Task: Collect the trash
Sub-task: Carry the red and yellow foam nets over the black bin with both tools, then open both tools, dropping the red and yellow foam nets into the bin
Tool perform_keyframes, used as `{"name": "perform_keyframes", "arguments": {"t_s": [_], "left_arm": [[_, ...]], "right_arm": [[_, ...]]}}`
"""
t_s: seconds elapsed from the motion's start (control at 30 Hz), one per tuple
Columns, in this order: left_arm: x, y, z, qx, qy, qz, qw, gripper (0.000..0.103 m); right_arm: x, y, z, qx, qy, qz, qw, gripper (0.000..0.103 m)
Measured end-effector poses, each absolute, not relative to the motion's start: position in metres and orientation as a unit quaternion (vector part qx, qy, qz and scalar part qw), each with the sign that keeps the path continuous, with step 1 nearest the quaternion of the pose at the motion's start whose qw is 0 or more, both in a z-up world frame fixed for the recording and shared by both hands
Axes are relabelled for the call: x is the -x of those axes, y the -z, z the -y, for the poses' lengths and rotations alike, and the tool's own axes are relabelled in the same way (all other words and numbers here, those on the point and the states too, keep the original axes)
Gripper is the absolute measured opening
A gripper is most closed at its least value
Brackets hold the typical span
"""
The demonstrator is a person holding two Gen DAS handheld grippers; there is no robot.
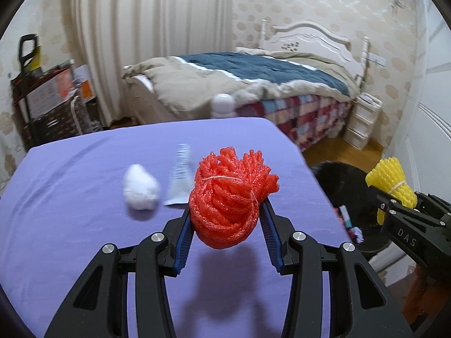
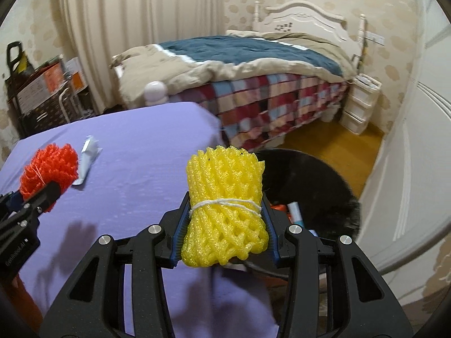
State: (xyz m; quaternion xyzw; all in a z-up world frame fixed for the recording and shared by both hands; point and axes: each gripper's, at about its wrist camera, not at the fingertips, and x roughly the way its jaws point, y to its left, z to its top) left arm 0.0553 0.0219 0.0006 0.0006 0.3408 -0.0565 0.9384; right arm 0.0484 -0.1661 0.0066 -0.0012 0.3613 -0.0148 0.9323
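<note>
My left gripper (image 1: 225, 211) is shut on a red foam net bundle (image 1: 228, 197) tied with string, held above the purple table (image 1: 84, 197). A white crumpled tissue (image 1: 141, 187) and a flattened white tube (image 1: 179, 180) lie on the table just beyond it. My right gripper (image 2: 224, 219) is shut on a yellow foam net bundle (image 2: 224, 205) tied with white string, held at the table's right edge, over a black trash bag (image 2: 315, 180). The yellow bundle (image 1: 391, 183) and the red bundle (image 2: 48, 169) each show in the other wrist view.
The black bag (image 1: 349, 180) on the floor right of the table holds some wrappers. A bed (image 1: 253, 84) stands behind the table, a white drawer unit (image 1: 363, 124) beside it. A white round object (image 1: 222, 105) sits at the table's far edge. Boxes and a cart (image 1: 50, 98) stand at the left wall.
</note>
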Motion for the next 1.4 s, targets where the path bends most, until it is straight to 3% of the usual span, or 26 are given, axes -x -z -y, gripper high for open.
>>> {"name": "perform_keyframes", "arguments": {"t_s": [0.9,1.03,1.1,1.13,1.4], "left_arm": [[-0.137,0.029,0.140,-0.081,0.138,-0.361,0.919,0.047],[-0.141,0.036,0.150,-0.089,0.140,-0.370,0.914,0.053],[-0.142,0.038,0.152,-0.092,0.139,-0.374,0.912,0.064],[-0.142,0.039,0.152,-0.091,0.138,-0.374,0.913,0.069],[-0.140,0.037,0.151,-0.089,0.135,-0.371,0.915,0.074]], "right_arm": [[-0.102,0.022,0.289,-0.051,0.111,-0.375,0.919,0.044],[-0.107,0.026,0.297,-0.057,0.116,-0.376,0.918,0.045],[-0.108,0.028,0.300,-0.060,0.117,-0.377,0.917,0.047],[-0.108,0.028,0.302,-0.061,0.119,-0.376,0.917,0.053],[-0.105,0.031,0.306,-0.068,0.128,-0.375,0.916,0.058]]}}
